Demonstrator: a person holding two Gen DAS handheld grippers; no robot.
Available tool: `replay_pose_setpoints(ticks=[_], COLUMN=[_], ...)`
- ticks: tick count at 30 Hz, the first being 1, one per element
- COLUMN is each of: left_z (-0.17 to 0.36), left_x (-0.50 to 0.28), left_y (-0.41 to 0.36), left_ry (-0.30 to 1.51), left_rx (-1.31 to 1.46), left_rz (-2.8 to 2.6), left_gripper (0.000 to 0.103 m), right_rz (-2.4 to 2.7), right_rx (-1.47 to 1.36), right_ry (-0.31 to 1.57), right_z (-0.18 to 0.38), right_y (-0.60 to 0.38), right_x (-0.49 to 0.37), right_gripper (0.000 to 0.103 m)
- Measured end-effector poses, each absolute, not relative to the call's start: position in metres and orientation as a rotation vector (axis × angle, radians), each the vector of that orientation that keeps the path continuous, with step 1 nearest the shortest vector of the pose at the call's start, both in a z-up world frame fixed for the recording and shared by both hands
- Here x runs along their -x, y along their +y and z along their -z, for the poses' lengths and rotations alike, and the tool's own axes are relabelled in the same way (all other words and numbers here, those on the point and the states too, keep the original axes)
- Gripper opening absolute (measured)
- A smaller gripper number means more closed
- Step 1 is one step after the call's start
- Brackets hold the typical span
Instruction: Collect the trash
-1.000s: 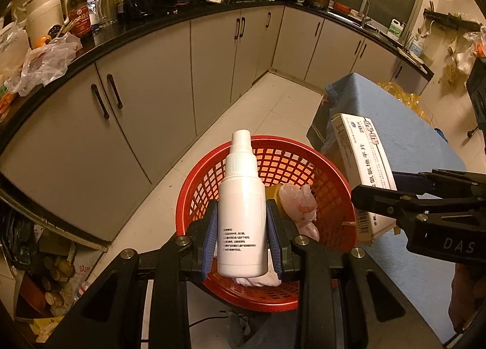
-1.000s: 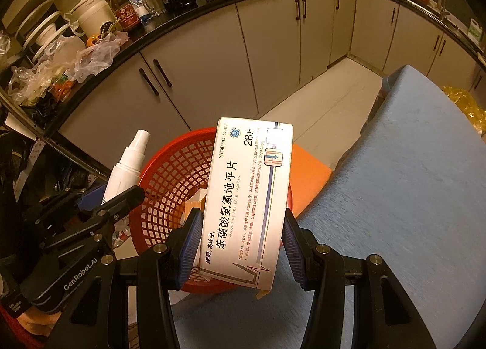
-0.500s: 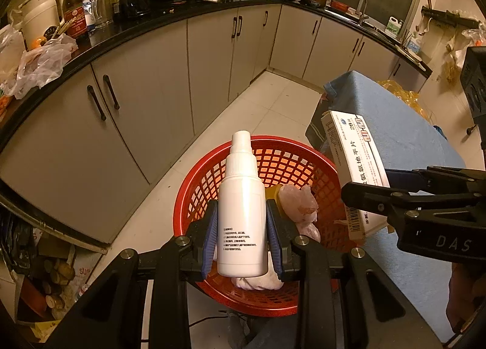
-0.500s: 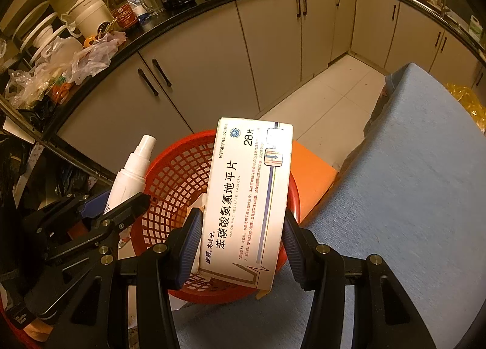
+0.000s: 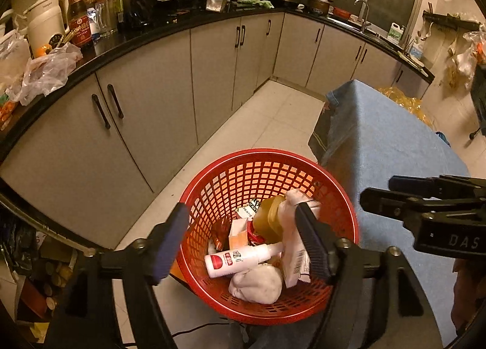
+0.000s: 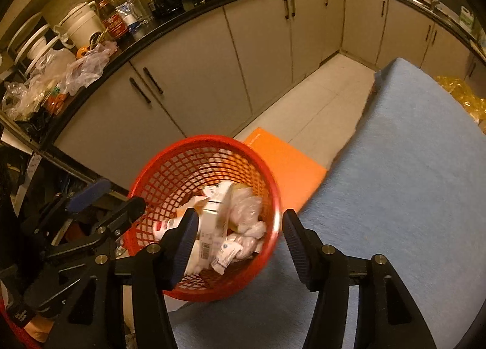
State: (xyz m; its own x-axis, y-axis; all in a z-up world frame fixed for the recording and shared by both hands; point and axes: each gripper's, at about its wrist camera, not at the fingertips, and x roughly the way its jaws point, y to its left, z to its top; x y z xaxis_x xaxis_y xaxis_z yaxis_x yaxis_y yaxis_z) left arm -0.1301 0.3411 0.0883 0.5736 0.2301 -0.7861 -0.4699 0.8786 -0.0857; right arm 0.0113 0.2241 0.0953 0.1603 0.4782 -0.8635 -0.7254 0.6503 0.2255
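A red mesh basket [image 5: 340, 206] stands by the blue-covered table; it also shows in the right wrist view [image 6: 170, 167]. The white spray bottle [image 5: 243, 259] lies inside it among crumpled wrappers and an amber bottle [image 5: 270, 218]. The white medicine box [image 6: 212, 215] lies in the basket, tilted. My left gripper [image 5: 243, 239] is open and empty above the basket's near rim. My right gripper [image 6: 240, 242] is open and empty above the basket's right side; its body shows in the left wrist view [image 5: 425, 212].
The blue table [image 6: 410, 182] fills the right. An orange sheet [image 6: 282, 167] lies under the basket. Grey cabinets [image 5: 152, 106] with a cluttered black counter [image 5: 121, 30] curve behind. Tiled floor [image 5: 273, 124] lies between them.
Both grippers have opened. The spray bottle has dropped from the left gripper and the medicine box from the right gripper, both into the red basket.
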Motion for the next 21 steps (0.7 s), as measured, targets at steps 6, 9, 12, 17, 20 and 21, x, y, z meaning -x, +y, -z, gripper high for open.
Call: replay_pose_setpoints(ticks=[6, 9, 12, 17, 20, 21], left_z=[-0.094, -0.099, -0.105, -0.112, -0.120, -0.124], left_x=[0.130, 0.134, 0.139, 0.146, 0.153, 0.155], left_y=[0.333, 0.331, 0.328, 0.317, 0.305, 0.300], left_ry=[0.848, 0.813, 0.785, 0.781, 0.762, 0.756], left_rx=[0.276, 0.287, 0.303, 0.317, 0.322, 0.321], left_rz=[-0.483, -0.519, -0.544, -0.562, -0.571, -0.571], left_gripper=[0.090, 0.092, 0.094, 0.095, 0.096, 0.096], right_rz=[-0.836, -0.825, -0.815, -0.806, -0.809, -0.811], right_rx=[0.285, 0.309, 0.329, 0.332, 0.323, 0.319], right_ry=[1.064, 1.028, 0.990, 0.962, 0.956, 0.955], right_z=[-0.105, -0.112, -0.118, -0.127, -0.132, -0.134], right_y=[0.208, 0.201, 0.190, 0.170, 0.157, 0.153], right_x=[-0.006, 0.000, 0.006, 0.015, 0.021, 0.023], right_gripper=[0.076, 0.079, 0.080, 0.084, 0.084, 0.084])
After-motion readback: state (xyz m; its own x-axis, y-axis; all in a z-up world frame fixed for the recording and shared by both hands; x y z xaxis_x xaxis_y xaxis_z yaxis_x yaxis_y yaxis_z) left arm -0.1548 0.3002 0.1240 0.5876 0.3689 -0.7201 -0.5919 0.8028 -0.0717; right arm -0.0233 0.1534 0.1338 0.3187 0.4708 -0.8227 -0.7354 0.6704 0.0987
